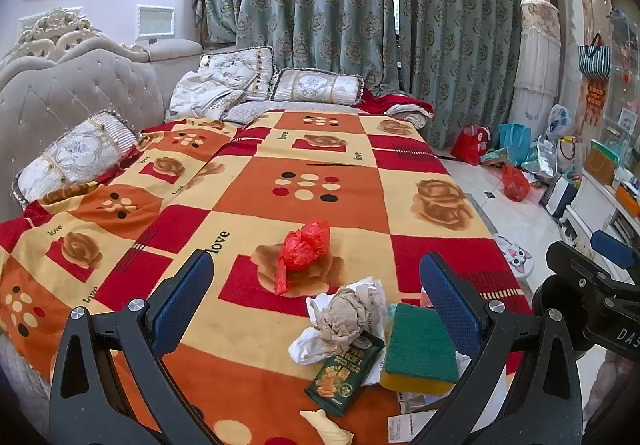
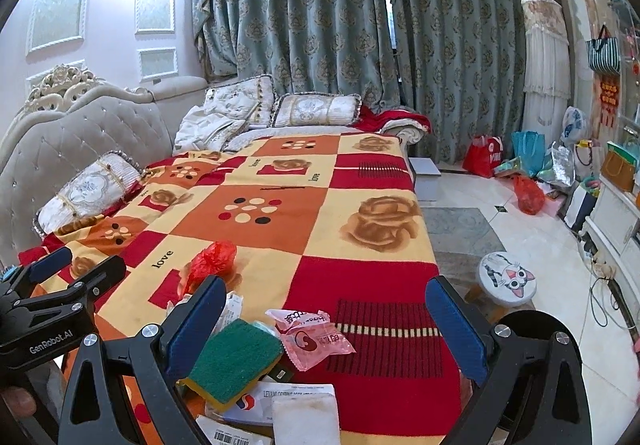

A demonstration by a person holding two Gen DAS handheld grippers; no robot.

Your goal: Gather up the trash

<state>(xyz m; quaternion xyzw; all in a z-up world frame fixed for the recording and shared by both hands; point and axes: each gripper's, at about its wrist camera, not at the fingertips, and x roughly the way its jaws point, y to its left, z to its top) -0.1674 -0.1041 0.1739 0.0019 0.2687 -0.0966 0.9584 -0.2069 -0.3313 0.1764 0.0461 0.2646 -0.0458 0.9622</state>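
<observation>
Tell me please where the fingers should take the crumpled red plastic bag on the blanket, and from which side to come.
Grip the crumpled red plastic bag at its bunched upper bulge, coming from above with the open left gripper. The bag sits as a rounded lump with a thin tail hanging toward the camera; the tail would probably slip, while the bulge gives the fingers something to squeeze. It lies apart from the wadded tissue paper, so there seems room.
</observation>
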